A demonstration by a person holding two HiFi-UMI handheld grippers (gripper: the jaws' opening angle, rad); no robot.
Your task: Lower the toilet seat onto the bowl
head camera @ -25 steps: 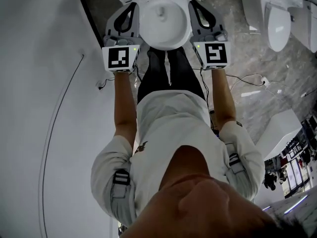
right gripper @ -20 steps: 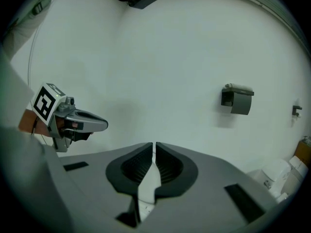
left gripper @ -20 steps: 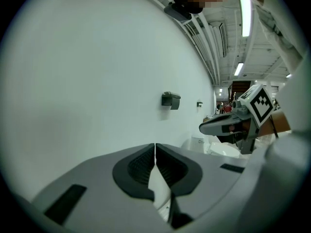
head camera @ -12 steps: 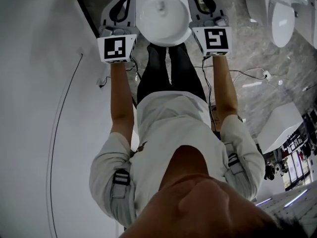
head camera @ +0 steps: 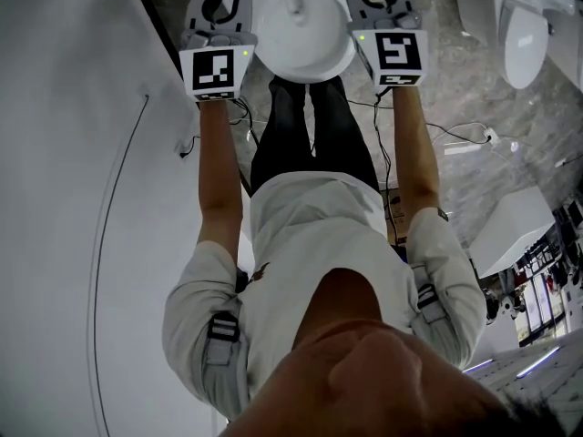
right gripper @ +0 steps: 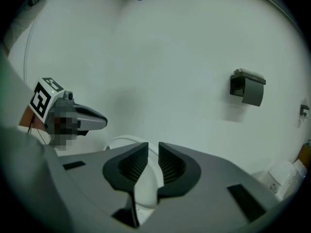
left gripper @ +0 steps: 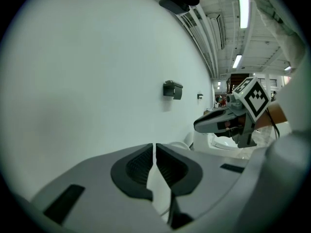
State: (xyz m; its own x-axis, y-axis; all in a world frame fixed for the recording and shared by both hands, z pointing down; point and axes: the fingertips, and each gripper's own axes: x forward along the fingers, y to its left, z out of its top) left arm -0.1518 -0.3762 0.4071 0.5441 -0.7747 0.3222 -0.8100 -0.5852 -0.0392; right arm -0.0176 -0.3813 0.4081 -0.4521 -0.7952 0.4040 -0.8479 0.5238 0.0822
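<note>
Opening around the toilet seat (right gripper: 147, 186), right fingers (right gripper: 127, 167) part; left fingers (left gripper: 137, 168) stay closed.

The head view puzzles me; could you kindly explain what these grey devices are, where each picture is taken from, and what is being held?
There is no robot here. A person stands over the toilet seat with a handheld two-jaw gripper in each hand; the black-and-white marker cube on each is part of it. The head view comes from a camera on the person's head, looking steeply down past the shirt and arms. The other two pictures come from cameras riding on the grippers, looking along their jaws. The left gripper is closed on what looks like the thin white edge of the seat. The right gripper has just been opening its jaws, with the seat's rim between them but not pinched. Below is a grey floor, and a second toilet stands at the right.
</note>
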